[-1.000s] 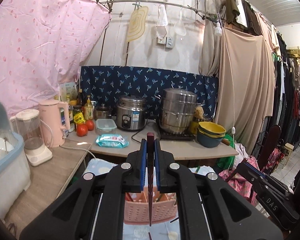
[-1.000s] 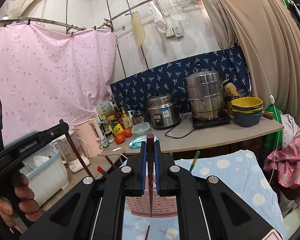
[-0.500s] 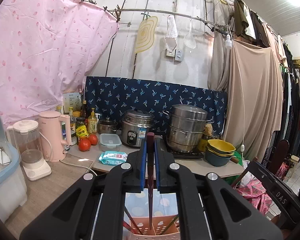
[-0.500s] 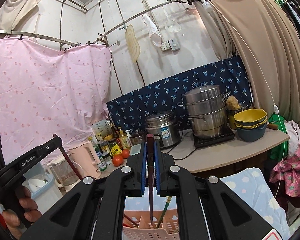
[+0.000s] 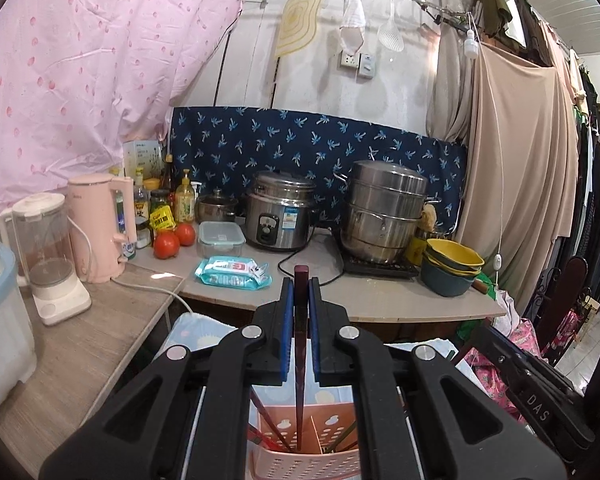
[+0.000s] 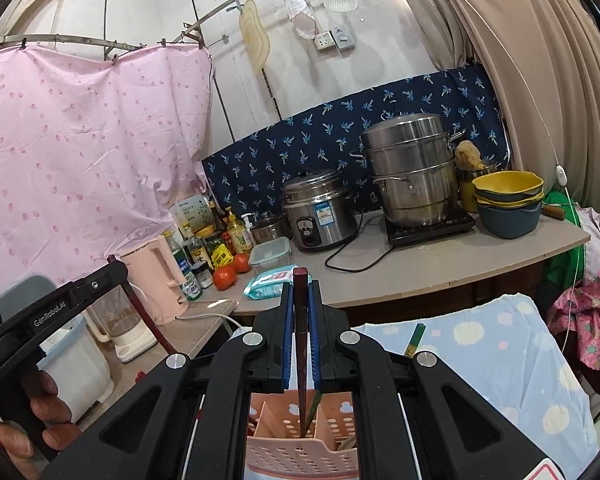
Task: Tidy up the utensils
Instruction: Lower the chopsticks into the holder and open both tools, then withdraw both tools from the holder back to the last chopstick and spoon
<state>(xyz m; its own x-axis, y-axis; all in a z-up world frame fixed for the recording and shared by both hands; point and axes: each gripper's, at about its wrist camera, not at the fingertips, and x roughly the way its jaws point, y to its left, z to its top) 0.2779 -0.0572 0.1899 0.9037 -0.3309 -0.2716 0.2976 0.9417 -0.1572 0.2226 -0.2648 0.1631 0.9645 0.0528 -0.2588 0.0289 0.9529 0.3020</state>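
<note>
Dark-red chopstick (image 5: 300, 344) is pinched in the left gripper (image 5: 300, 320), the right gripper (image 6: 301, 320) clamps its own chopstick (image 6: 300, 344). Both tips hang over the pink holder (image 6: 300, 446) at 6 o'clock, so I'd go straight down, keeping clear of the dividers.

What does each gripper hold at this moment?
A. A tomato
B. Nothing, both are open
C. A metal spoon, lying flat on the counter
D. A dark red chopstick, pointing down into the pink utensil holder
D: the left gripper and the right gripper each clamp a dark red chopstick whose tip reaches down into the pink perforated utensil holder.
</note>
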